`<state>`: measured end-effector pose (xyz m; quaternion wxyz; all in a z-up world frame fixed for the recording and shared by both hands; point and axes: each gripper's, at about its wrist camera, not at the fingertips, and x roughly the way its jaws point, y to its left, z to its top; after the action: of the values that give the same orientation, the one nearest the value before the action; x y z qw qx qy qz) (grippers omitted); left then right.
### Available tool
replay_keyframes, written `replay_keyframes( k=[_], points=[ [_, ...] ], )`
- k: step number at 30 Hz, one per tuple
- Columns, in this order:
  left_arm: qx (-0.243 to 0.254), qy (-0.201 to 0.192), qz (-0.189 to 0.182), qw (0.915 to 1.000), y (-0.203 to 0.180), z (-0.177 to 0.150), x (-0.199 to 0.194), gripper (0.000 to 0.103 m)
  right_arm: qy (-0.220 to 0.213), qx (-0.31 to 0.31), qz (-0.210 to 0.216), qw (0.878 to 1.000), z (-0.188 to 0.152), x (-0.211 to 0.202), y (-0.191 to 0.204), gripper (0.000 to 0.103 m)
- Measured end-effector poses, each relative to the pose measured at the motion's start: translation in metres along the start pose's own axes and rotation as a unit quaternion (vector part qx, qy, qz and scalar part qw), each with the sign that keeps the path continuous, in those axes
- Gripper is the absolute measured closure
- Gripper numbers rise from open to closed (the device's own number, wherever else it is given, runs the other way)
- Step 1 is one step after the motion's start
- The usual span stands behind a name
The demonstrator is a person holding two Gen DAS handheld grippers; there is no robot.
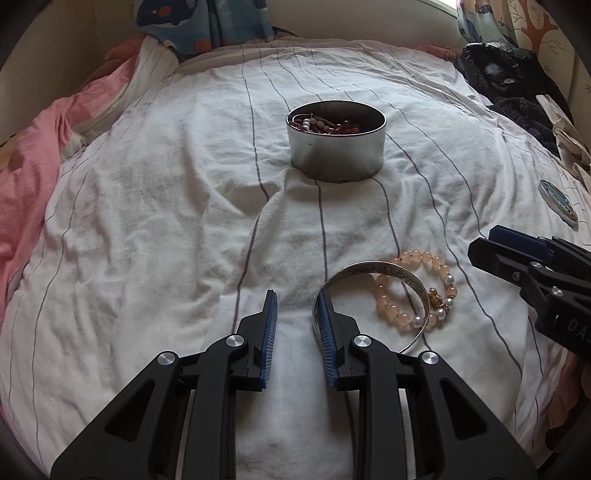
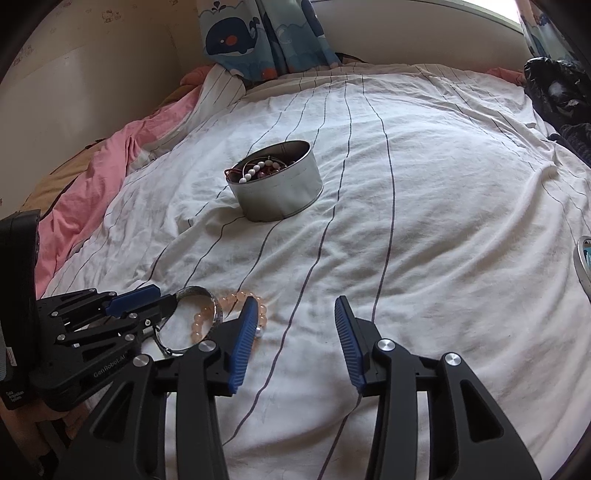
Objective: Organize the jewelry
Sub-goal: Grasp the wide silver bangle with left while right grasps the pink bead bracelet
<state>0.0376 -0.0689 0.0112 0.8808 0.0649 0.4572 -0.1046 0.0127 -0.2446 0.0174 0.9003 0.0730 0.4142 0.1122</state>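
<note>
The sheet (image 1: 147, 221) on the bed is white with thin dark stripes. Beyond the grippers, the tin (image 1: 336, 151) is dull silver, holding red and white beads. Beside the left gripper (image 1: 297, 325), black with blue pads, lie a silver bangle (image 1: 384, 267) and a peach bracelet (image 1: 424, 258) with pearl-white and gold beads. The blanket (image 1: 26, 206) is pink; the curtain (image 2: 258, 33) is blue with whales.
</note>
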Motion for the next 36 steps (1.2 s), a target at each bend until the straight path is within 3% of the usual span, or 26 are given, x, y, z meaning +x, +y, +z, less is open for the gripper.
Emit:
replay_keyframes(
  k=[11,15,24,27,29,33,36],
  points=[
    [0.000,-0.003,0.004,1.0000,0.002,-0.001,0.003,0.080,0.005,-0.008,0.000,1.000,0.000,0.005,0.004,0.060],
    [-0.022,-0.012,0.015,0.9996,0.012,0.001,0.001,0.080,0.010,-0.006,-0.003,1.000,-0.001,0.008,0.003,0.060],
    [-0.014,-0.011,0.007,0.9998,0.012,-0.001,0.006,0.080,0.027,-0.039,0.023,0.999,0.003,0.029,0.024,0.060],
    [-0.010,-0.010,0.005,0.9999,0.012,-0.001,0.006,0.080,0.055,-0.090,-0.018,0.994,-0.003,0.046,0.042,0.060],
    [-0.009,-0.010,0.003,0.9999,0.013,0.000,0.007,0.081,0.054,-0.108,-0.050,0.991,-0.004,0.045,0.045,0.071],
    [-0.010,-0.008,0.001,0.9999,0.016,0.001,0.007,0.081,0.042,-0.066,-0.108,0.991,0.000,0.033,0.012,0.093],
    [-0.006,-0.007,0.000,1.0000,0.014,0.002,0.007,0.081,0.037,-0.040,-0.078,0.995,0.002,0.027,0.000,0.092]
  ],
)
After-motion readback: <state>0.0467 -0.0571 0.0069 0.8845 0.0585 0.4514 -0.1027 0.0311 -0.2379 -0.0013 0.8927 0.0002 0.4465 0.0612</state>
